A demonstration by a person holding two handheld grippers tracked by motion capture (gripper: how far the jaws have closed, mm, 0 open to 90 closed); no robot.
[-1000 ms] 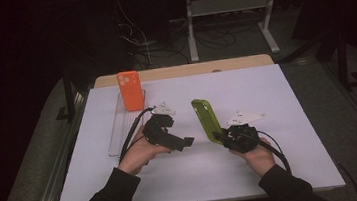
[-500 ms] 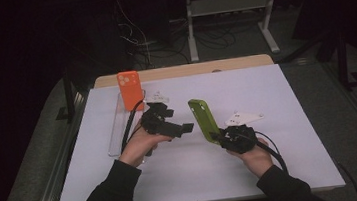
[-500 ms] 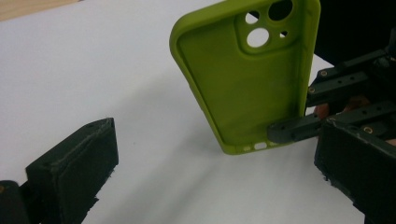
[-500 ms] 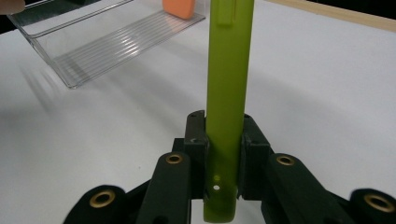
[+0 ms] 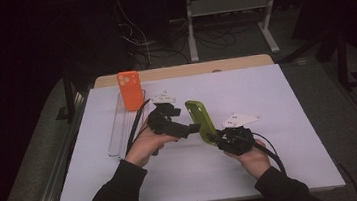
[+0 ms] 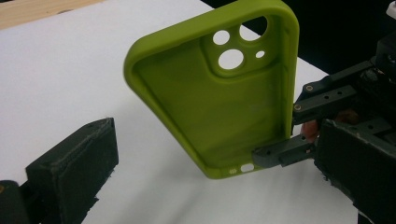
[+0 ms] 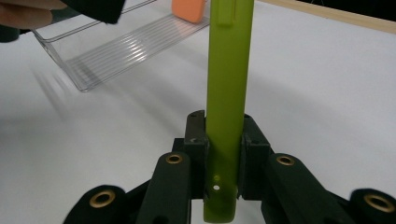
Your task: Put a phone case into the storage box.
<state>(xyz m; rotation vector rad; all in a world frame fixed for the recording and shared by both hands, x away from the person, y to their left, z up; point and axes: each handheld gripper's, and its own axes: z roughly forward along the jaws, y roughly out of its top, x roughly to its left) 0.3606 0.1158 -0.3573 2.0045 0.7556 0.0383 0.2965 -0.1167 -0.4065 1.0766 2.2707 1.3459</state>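
White table (image 5: 277, 100), dark room behind. High view: green case (image 5: 202, 120) upright, pinched at its lower end by right gripper (image 5: 219, 139); left gripper (image 5: 193, 127) just beside it. Left gripper view: jaws apart, case between, untouched. Right gripper view: clamped on case's edge; likely to twist loose under a careless sideways squeeze.

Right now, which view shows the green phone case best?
The left gripper view: the green phone case faces the camera, its hollow inside and camera cutouts plain. The right gripper view shows it edge-on, clamped in the right gripper; the high view shows it small and tilted.
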